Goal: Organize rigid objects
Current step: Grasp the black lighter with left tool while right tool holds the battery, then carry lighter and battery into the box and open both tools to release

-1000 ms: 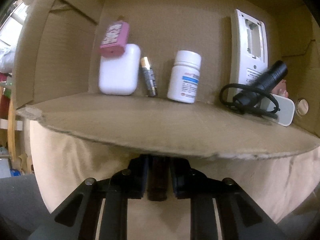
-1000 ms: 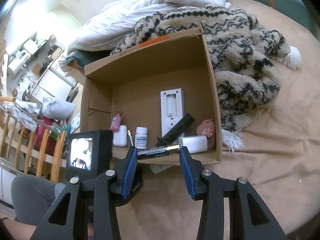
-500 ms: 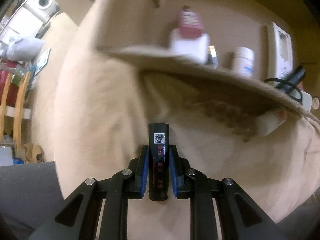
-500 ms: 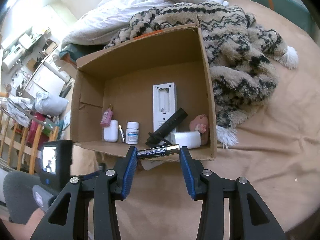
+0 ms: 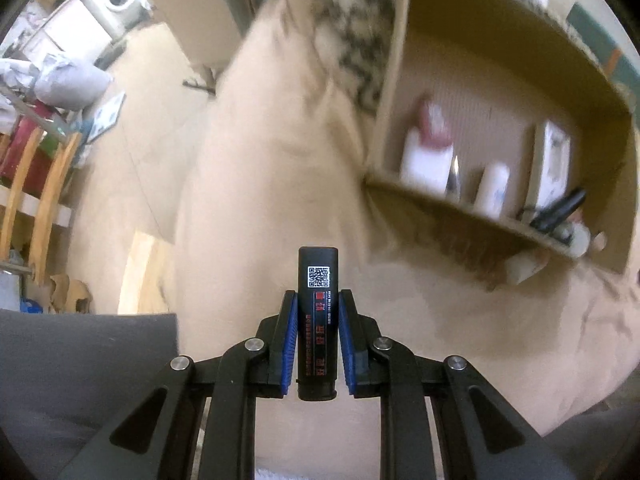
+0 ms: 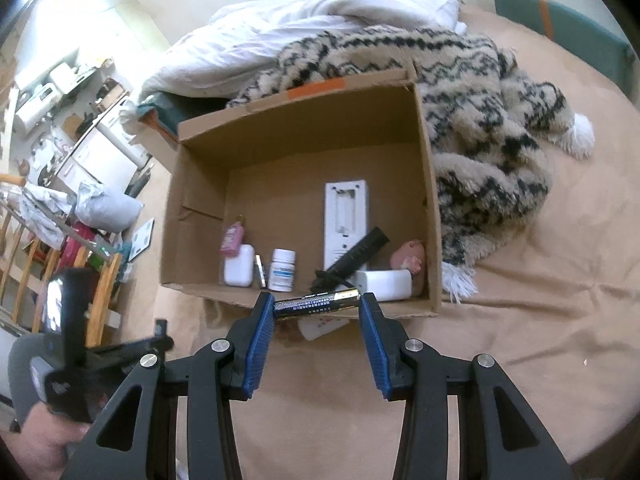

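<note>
My left gripper [image 5: 318, 300] is shut on a slim black stick with a QR label [image 5: 319, 312], held upright above the tan bedsheet, left of the cardboard box [image 5: 404, 80]. My right gripper [image 6: 317, 305] is shut on a black and gold battery [image 6: 320, 305], gripped end to end just in front of the box's near wall [image 6: 400, 309]. Inside the box stand a pink bottle [image 6: 232, 235], a white case [image 6: 239, 265], a second battery [image 6: 261, 272], a white pill bottle [image 6: 282, 269], a white remote [image 6: 345, 216] and a black flashlight [image 6: 358, 255].
A white block [image 6: 385, 284] and a pink toy [image 6: 408, 258] lie in the box's right corner. A patterned fleece blanket [image 6: 492, 128] and white duvet [image 6: 320, 24] lie behind the box. A white item [image 6: 320, 326] pokes out under the box. The left device [image 6: 72, 360] sits at lower left.
My left gripper pulled back and up to the left of the box, bringing the black stick out into view. My right gripper, still on the battery, barely shifted.
</note>
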{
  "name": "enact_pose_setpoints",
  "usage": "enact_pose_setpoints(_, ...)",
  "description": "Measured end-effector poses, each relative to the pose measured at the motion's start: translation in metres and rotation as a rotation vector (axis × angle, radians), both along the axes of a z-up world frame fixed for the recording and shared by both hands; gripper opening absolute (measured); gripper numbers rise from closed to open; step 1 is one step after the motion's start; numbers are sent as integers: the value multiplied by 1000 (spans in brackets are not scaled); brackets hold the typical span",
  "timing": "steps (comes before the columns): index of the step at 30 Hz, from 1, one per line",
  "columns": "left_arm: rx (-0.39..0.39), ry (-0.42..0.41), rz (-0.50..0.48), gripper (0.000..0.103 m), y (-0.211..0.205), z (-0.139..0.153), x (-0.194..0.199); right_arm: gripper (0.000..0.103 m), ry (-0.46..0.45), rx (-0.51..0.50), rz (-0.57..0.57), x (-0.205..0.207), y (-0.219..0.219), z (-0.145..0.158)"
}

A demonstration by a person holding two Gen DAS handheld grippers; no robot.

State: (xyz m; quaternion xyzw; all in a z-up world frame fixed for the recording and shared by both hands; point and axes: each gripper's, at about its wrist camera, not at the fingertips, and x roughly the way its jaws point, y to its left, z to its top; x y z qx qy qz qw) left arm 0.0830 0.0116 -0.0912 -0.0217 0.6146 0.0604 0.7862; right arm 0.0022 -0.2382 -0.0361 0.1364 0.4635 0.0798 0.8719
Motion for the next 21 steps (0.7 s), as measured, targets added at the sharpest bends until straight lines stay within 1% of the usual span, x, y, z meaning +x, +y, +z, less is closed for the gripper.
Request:
enact_pose_setpoints(3, -15, -59, 7, 18, 3, 26, 1, 45, -23, -75, 9, -2, 7, 6)
enact_pose_setpoints(4, -15, -85, 6, 18, 4, 36, 6, 45, -26, -83, 11, -1, 7, 7)
enact_pose_setpoints(7, -10, -156, -2, 18, -3, 58, 16, 45, -37, -80, 14, 1, 7, 10)
enact_pose_setpoints(12, -2, -238, -37, 18, -15, 83, 28, 45, -58, -62, 18, 8, 5, 17)
enact_pose_setpoints(15, 5, -252, -52, 18, -32, 81, 40, 45, -68, -20, 17, 14, 1, 21)
enact_pose_setpoints(21, 4, -268, -91, 18, -53, 77, 67, 45, -103, -36, 23, 36, 1, 29)
